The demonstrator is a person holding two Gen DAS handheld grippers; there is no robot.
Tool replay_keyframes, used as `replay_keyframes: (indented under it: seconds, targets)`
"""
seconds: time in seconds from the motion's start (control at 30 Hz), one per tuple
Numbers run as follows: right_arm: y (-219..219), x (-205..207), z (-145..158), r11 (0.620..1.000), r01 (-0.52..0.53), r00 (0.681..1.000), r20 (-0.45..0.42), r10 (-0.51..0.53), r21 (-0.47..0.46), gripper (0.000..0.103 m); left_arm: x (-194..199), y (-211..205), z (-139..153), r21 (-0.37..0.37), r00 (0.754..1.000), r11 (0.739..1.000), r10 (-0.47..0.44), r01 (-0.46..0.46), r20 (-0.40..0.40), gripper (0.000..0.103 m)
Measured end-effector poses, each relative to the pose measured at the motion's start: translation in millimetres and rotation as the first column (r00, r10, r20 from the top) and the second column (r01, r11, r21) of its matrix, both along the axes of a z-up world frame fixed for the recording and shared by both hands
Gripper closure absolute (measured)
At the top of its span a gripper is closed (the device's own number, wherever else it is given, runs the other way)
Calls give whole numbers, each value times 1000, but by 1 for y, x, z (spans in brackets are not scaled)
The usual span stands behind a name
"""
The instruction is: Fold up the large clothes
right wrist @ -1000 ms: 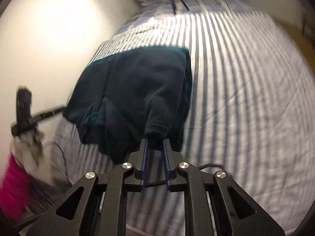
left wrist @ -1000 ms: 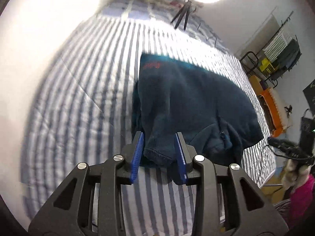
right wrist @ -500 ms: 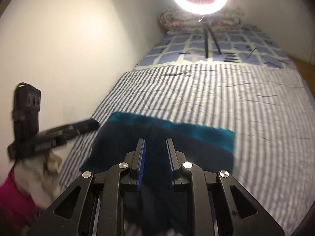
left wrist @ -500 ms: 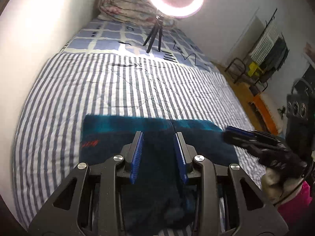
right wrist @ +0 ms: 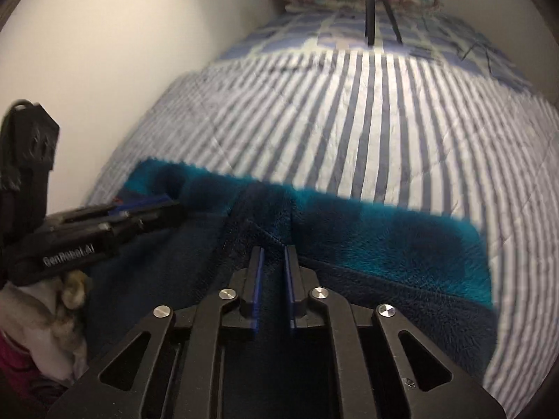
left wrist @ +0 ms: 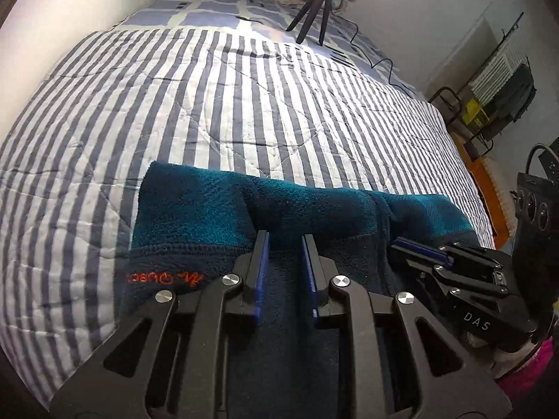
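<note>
Fleece (left wrist: 195, 209) is lying folded on the striped bed (left wrist: 244, 104). Left gripper (left wrist: 284, 241) and right gripper (right wrist: 272, 253) are hovering over it, jaws just narrowed, gripping nothing.

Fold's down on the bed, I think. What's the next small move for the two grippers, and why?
Probably lift both grippers straight up off the fleece. It lies doubled and flat on the striped quilt, teal band at the far edge. The left gripper, jaws just closing, shows no cloth between them; the right gripper looks shut, pinching nothing visible. Clearing them frees the next fold.
</note>
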State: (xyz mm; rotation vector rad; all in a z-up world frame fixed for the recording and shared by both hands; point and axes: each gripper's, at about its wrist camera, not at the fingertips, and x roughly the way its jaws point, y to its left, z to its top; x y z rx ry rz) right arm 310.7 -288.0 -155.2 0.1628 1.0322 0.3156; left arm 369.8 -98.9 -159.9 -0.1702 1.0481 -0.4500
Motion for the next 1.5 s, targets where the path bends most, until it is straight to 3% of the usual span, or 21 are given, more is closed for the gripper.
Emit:
replay_keyframes:
  seconds: [0.17, 0.27, 0.4, 0.53, 0.63, 0.73, 0.93, 1.03, 1.17, 1.2, 1.23, 1.27, 1.3, 1.37, 1.43, 1.5]
  targets:
    - [-1, -2, 17, 1000, -8, 1000, -26, 8, -12, 97, -1, 5, 28, 22, 1000, 1000, -16, 16, -12, 82]
    - [-12, -27, 44, 999, -4, 1000, 25, 3, 40, 97, -22, 27, 63, 7, 998, 1000, -3, 3, 55, 82]
    - [-36, -73, 61, 998, 17, 999, 49, -20, 60, 97, -54, 55, 77, -13, 999, 1000, 2, -1, 54, 82]
    - [-55, -99, 56, 997, 47, 999, 23, -49, 63, 97, -75, 74, 62, 3, 1000, 1000, 18, -18, 4, 82]
    - [-64, -111, 43, 994, 72, 997, -22, -71, 80, 97, -84, 79, 38, 28, 997, 999, 35, -34, -63, 82]
    - [-63, -125, 26, 997, 68, 996, -67, -65, 40, 97, -95, 82, 4, 93, 992, 995, 32, -21, -119, 79]
    - [-66, -132, 6, 996, 81, 993, -91, -78, 39, 97, -106, 83, 0, 111, 995, 993, 35, -24, -98, 76]
    - [-66, -138, 10, 997, 76, 991, -115, -72, 34, 97, -115, 94, 8, 77, 992, 996, 48, -39, -113, 76]
    - [-68, -157, 31, 998, 54, 997, -63, -52, 17, 93, -122, 125, 26, -54, 986, 992, 108, -115, -127, 74]
    - [-73, -161, 39, 997, 72, 997, -30, -71, 32, 93, -123, 137, 28, -91, 983, 986, 124, -137, -134, 66]
    - [-76, -164, 45, 995, 91, 996, 1, -91, 35, 92, -123, 147, 32, -143, 978, 975, 148, -169, -148, 51]
    - [-80, -166, 51, 994, 107, 993, 38, -108, 35, 83, -121, 155, 34, -181, 974, 965, 160, -188, -157, 43]
    - [-85, -165, 54, 992, 120, 990, 67, -122, 38, 60, -119, 162, 36, -236, 970, 949, 172, -209, -170, 36]
    - [-92, -164, 56, 987, 146, 983, 103, -152, 65, 35, -113, 170, 37, -289, 964, 930, 173, -227, -202, 36]
    - [-103, -159, 54, 977, 182, 975, 104, -194, 113, 34, -106, 174, 32, -318, 956, 916, 172, -244, -239, 33]
    - [-113, -152, 45, 965, 196, 977, 52, -207, 173, 34, -96, 174, 22, -344, 945, 903, 163, -259, -283, 32]
